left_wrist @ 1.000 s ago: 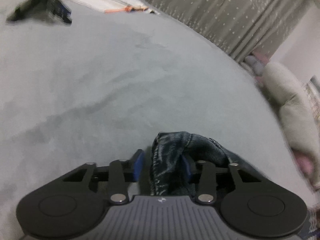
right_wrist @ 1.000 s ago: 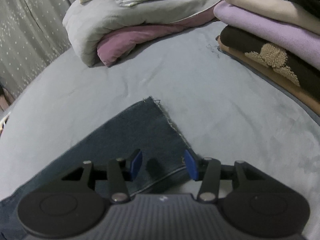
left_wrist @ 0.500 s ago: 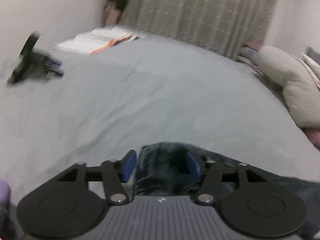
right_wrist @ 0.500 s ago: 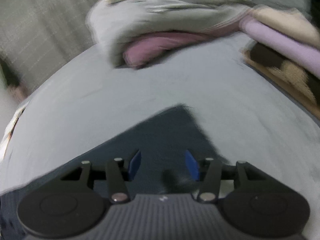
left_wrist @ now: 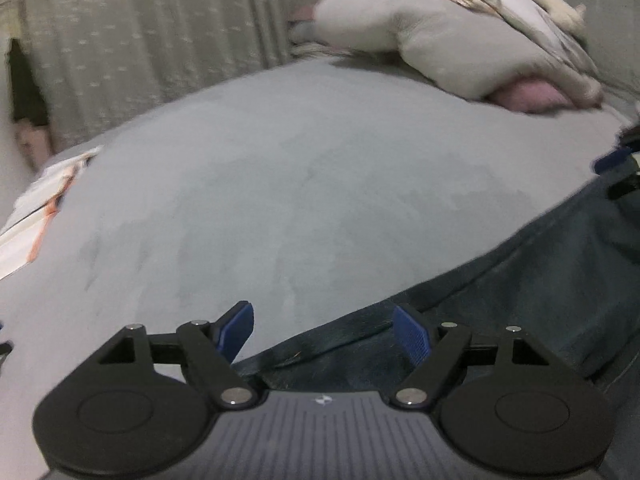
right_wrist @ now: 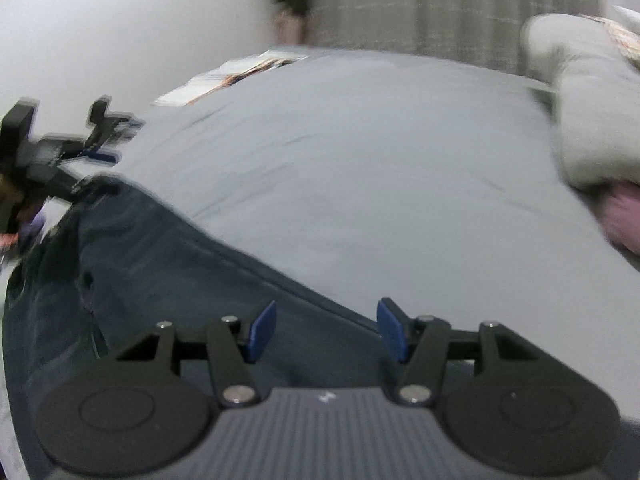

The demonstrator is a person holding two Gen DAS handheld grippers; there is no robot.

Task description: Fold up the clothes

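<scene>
Both jaws opening, nothing gripped. Left gripper (left_wrist: 324,330) wide over jeans (left_wrist: 540,292) edge; right gripper (right_wrist: 326,330) half open above them. Jeans lie flat on bed (left_wrist: 280,184), near edge.

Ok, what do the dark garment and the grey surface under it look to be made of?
Dark garment: probably denim, matte dark blue, with a raised stitched seam along its edge; blur hides the weave. Grey bed cover: looks like a soft, napped fabric, matte, with darker brushed patches; exact fibre can't be told.
</scene>
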